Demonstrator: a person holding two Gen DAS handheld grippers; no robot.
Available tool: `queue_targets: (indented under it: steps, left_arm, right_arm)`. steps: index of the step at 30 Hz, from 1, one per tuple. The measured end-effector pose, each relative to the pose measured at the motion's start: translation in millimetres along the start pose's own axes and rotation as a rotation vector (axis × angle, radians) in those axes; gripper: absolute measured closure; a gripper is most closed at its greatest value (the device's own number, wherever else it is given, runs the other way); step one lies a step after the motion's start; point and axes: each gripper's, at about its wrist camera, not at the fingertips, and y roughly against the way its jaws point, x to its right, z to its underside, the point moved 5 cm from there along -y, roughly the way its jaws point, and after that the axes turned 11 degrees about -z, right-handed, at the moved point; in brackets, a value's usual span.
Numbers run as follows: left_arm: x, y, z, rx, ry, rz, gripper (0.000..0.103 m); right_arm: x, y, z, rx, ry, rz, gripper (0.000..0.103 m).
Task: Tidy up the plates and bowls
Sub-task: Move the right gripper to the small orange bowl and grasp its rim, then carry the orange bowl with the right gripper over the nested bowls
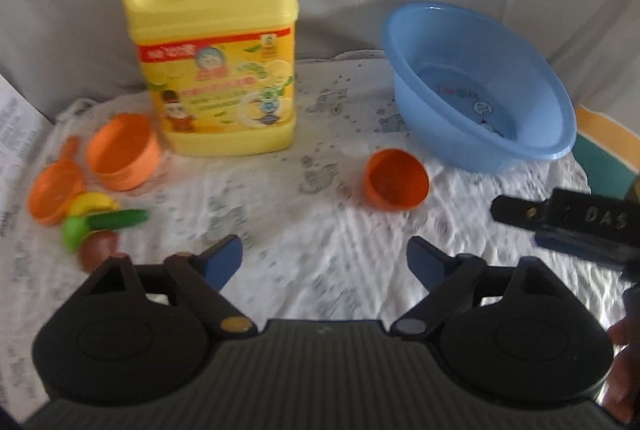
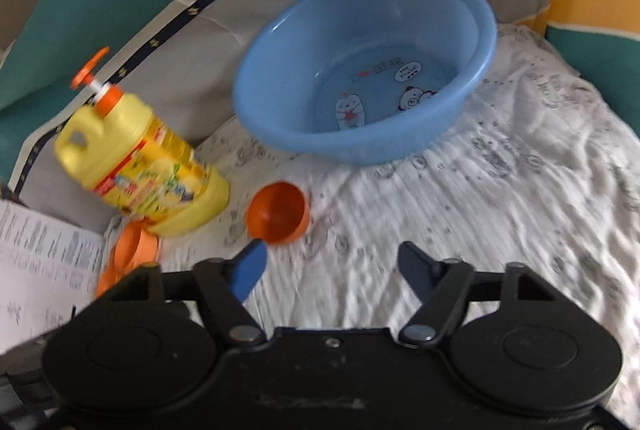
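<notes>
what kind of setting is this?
Likely a home, staged on a bed or sofa rather than a kitchen: a crinkled printed cloth over cushions, a blue wash basin, a dish soap jug and toy orange bowls.

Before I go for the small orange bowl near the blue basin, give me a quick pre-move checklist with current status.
1. Right gripper open and holding nothing: ok.
2. Left gripper open and holding nothing: ok.
3. Small orange bowl in view, just ahead of the right gripper: ok.
4. Bowl upright: not ok, it lies tipped on its side.
5. Blue basin free of dishes: ok.
6. Soap jug apart from the bowl: ok.
</notes>
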Motion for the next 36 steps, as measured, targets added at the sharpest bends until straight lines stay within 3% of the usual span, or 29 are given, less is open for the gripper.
queue_targets:
  steps: [3,5,15,20,28,36]
  left_arm:
    - [5.4,-22.9,-7.7,-0.027,0.033,0.033,0.025]
    - [6.4,-38.3,-11.8,-0.047,0.069,0.05,0.03]
    - [8.2,-80.8,-24.2,-0.086,0.167,0.091,0.037]
    - [20.2,-93.0,-26.8,-0.095,0.14,0.089,0.048]
    - [40.6,-96.8,-23.8,-0.087,0.044,0.106,0.09]
    - [40.8,-85.7,-20.7,-0.082,-0.007,0.087,0.092]
  right_arm:
    - [6.1,-26.0,-5.0,-0.024,-0.018,-0.027,0.058]
    - [7.8,-38.2,-6.8,-0.029,-0.026,-0.043,0.062]
    - [11.5,-79.4,-21.9,-0.033,-0.052,-0.087,0.072]
    - [15.0,-94.0,-23.4,-0.051,-0.055,-0.078,0.085]
    - [8.6,-104.8,-17.3,-0.082,-0.023,-0.104,0.097]
    - [3.1,-95.6,-6.9,-0.105,-0.013,-0.094,0.098]
